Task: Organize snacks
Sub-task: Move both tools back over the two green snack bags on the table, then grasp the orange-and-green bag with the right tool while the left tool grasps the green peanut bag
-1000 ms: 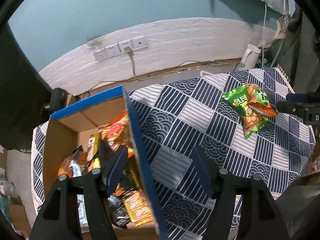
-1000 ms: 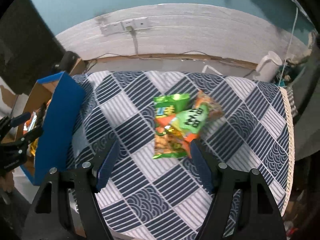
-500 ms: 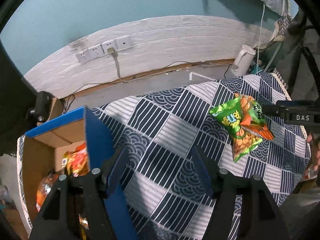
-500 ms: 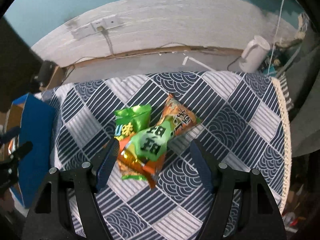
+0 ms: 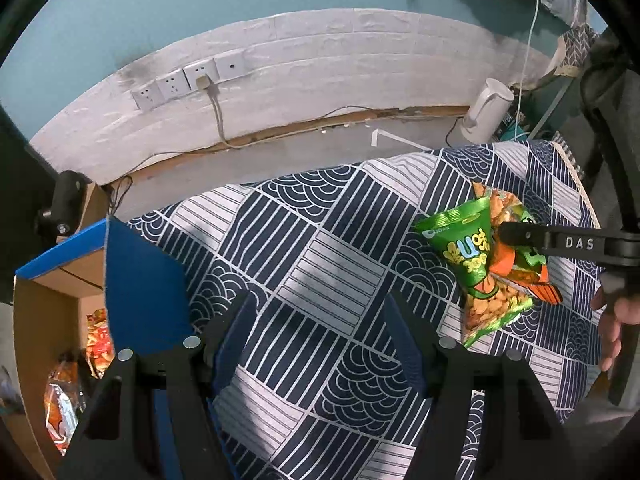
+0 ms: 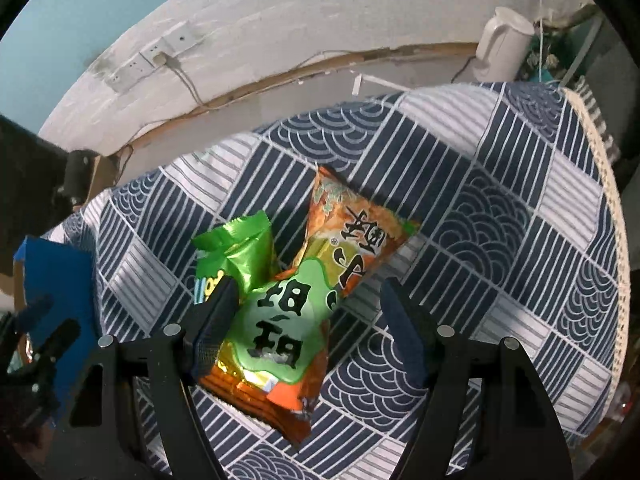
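Note:
Three snack bags lie in a pile on the patterned tablecloth: a green-and-orange bag on top, a green bag to its left, an orange bag behind. My right gripper is open, its fingers either side of the green-and-orange bag. In the left wrist view the pile is at the right with a right gripper finger over it. My left gripper is open and empty above the cloth, beside the blue-edged cardboard box holding snacks.
A white kettle stands on the floor behind the table by the white brick wall with sockets and a cable. The cloth's fringed right edge marks the table's end. The box flap shows at the left.
My right gripper has come down and forward onto the snack pile, which now sits between its fingers. My left gripper has swung right, away from over the box to above the cloth.

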`<action>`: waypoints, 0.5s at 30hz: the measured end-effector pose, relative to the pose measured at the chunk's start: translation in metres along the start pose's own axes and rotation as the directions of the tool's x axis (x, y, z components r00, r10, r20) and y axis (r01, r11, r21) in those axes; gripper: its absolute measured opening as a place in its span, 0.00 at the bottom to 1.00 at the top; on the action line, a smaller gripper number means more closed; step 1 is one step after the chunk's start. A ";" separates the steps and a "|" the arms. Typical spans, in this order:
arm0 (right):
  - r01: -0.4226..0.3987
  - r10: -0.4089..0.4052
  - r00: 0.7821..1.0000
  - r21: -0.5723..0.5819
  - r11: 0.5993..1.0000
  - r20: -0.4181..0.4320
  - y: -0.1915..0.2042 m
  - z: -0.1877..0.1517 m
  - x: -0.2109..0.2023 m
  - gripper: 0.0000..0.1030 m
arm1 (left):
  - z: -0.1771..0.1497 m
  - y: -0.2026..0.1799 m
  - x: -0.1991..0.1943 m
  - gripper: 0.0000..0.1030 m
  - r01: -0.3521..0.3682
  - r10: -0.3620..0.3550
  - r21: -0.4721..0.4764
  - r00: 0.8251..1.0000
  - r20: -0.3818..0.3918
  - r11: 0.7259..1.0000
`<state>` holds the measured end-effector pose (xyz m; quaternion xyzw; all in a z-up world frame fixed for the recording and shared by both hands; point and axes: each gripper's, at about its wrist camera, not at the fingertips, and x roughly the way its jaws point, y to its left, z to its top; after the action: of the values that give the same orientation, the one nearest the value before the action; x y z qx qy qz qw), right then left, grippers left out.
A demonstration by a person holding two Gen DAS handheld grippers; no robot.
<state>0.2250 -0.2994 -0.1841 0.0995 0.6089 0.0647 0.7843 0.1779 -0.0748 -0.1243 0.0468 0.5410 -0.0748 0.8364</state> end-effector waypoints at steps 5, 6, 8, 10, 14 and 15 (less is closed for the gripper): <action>0.060 -0.061 0.998 -0.059 0.996 -0.004 -0.010 -0.009 -0.004 0.70 | -0.001 -0.006 0.007 0.66 0.003 -0.003 0.017 1.000 -0.020 1.000; 0.075 -0.075 0.997 -0.070 0.995 -0.006 -0.014 -0.012 -0.006 0.70 | 0.000 -0.009 0.009 0.66 0.007 -0.006 0.019 1.000 -0.025 1.000; 0.107 -0.108 0.994 -0.085 0.991 -0.009 -0.025 -0.018 -0.009 0.70 | 0.000 -0.013 0.011 0.66 0.012 -0.011 0.025 0.999 -0.033 1.000; 0.113 -0.114 0.993 -0.081 0.990 -0.009 -0.037 -0.022 -0.011 0.70 | 0.001 -0.019 0.011 0.66 0.018 -0.017 0.035 0.999 -0.037 0.999; 0.079 -0.079 0.997 -0.019 0.997 -0.002 -0.056 -0.026 -0.017 0.70 | 0.003 -0.030 0.009 0.66 0.020 -0.018 0.050 0.999 -0.036 0.999; 0.070 -0.070 0.998 -0.012 0.997 -0.001 -0.057 -0.026 -0.017 0.70 | 0.003 -0.033 0.009 0.66 0.023 -0.021 0.055 0.999 -0.037 0.998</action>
<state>0.1942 -0.3567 -0.1879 0.0734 0.6121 0.0408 0.7863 0.1780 -0.1083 -0.1308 0.0653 0.5541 -0.0978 0.8241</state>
